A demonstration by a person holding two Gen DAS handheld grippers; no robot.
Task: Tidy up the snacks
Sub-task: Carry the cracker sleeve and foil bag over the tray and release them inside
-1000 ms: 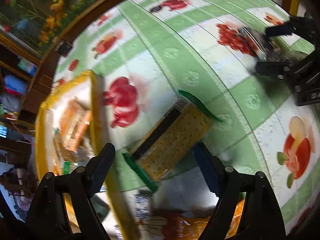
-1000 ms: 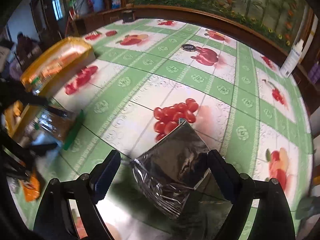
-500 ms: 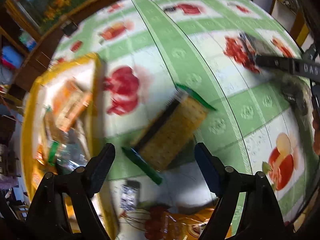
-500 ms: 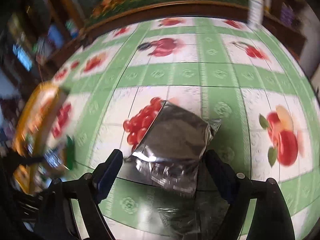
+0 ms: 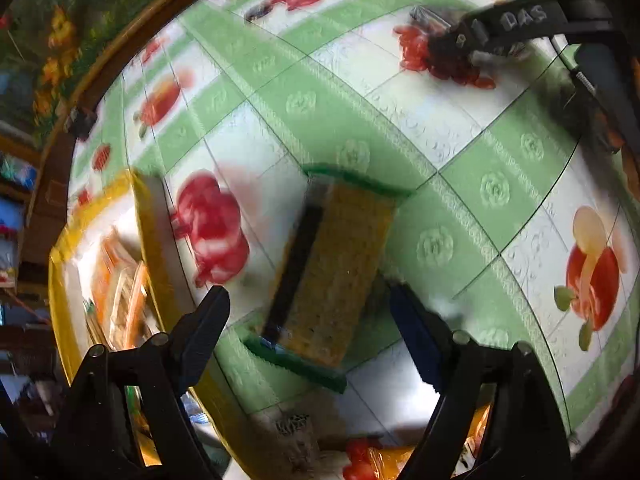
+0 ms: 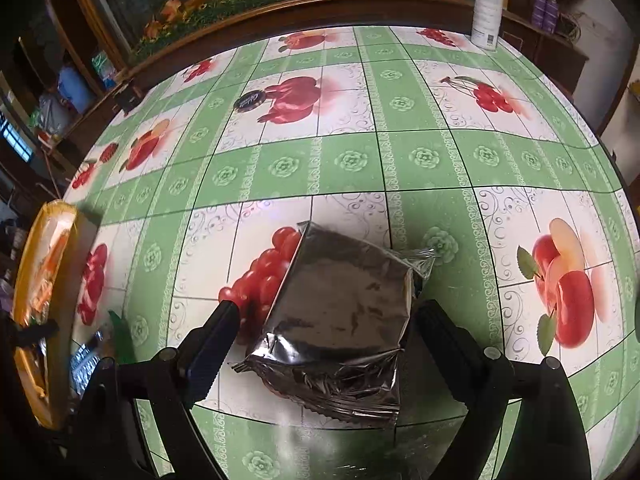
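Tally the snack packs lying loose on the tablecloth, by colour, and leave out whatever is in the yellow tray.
Green-ended cracker pack: 1
Silver foil pack: 1
Orange-and-red pack, at the near edge, partly hidden: 1
Total: 3
Each open tool, left tool and right tool, straddles one pack.

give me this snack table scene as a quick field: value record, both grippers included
surface: table with fruit-print cloth
left gripper: open, straddling cracker packet
right gripper: open, around silver foil bag
bin: yellow tray holding snacks, left of the packet
far edge: white bottle
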